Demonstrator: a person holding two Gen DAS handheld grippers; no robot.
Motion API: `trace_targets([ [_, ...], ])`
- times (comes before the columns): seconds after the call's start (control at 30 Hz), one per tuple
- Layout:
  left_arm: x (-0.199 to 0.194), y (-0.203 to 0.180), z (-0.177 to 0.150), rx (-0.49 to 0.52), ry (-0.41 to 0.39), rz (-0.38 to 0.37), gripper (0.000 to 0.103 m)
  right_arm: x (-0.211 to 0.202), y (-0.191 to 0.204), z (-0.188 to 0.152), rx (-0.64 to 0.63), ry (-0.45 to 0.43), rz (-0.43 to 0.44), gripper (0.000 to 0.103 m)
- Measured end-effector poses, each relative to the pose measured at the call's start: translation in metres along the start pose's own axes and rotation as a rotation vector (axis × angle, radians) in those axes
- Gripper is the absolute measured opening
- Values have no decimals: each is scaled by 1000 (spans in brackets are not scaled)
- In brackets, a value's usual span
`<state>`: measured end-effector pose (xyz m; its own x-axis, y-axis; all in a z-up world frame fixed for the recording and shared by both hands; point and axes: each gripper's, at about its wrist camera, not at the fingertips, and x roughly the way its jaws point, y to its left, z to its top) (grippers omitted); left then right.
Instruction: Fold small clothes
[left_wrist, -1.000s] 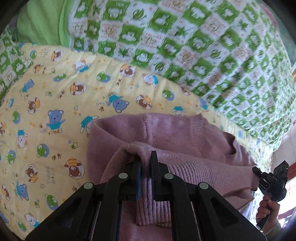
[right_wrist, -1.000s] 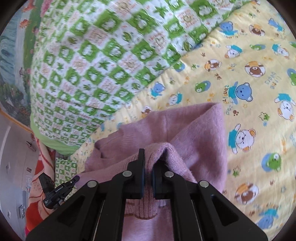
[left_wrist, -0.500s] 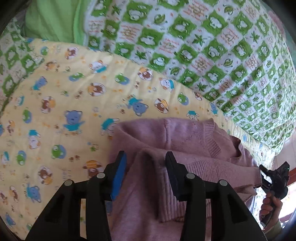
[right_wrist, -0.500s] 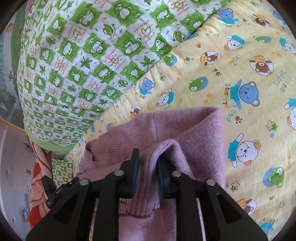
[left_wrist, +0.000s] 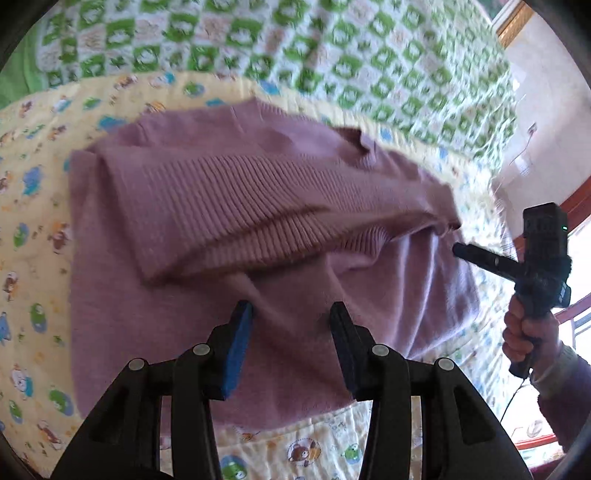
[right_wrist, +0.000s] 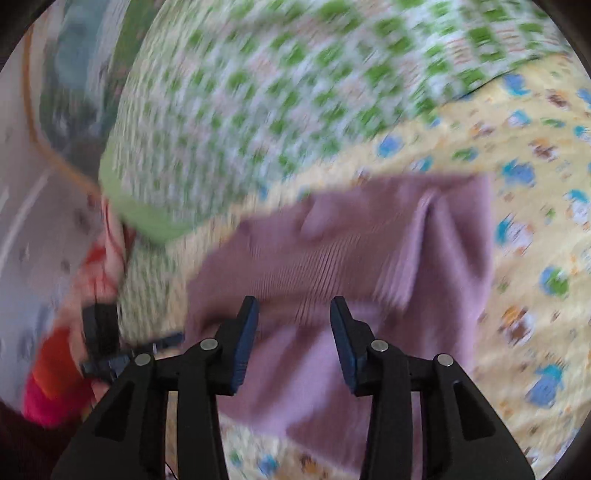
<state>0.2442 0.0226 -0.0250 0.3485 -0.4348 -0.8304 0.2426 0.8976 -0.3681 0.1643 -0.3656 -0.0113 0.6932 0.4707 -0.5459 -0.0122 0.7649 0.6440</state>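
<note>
The left gripper (left_wrist: 290, 314) hovers with its jaws spread apart, nothing between them, just above the near part of the mauve knit sweater (left_wrist: 236, 206). The right gripper (right_wrist: 293, 310) is likewise spread wide and empty, over the same sweater (right_wrist: 343, 258); its view is blurred. No container shows in either view. The sweater lies folded on the yellow bear-print blanket (left_wrist: 33, 229), its ribbed band doubled back across the body, just ahead of both sets of fingers. Beyond lies a green-and-white checked quilt (left_wrist: 332, 51). The right hand (left_wrist: 528, 332) grips its handle at the sweater's right edge.
</note>
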Motion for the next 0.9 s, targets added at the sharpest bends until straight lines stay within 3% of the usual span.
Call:
trace_targets([
  [0.1,16,3,10,-24,5,9,44,34,16,-20,-93,129,-37,35],
  [0.23,26,19,38,-47,-11,87,44,59,16,-9,-124,141,-97,35],
  [0.47,14,62,99,-111,-115,202,44,67,-4,56,-112,-14,-289,35],
  [0.6,2,68,110,-123,-149,228,44,58,-13,85,-52,-96,-312,35],
  [0.7,-11,67,99,-106,-173,256,45,49,-14,91,-48,-117,-321,35],
  [0.8,-13,60,96,-109,-194,289,63,41,-17,82,-40,-104,-318,36],
  [0.9,-3,57,107,-108,-179,306,63,37,-24,69,-28,-87,-338,37],
])
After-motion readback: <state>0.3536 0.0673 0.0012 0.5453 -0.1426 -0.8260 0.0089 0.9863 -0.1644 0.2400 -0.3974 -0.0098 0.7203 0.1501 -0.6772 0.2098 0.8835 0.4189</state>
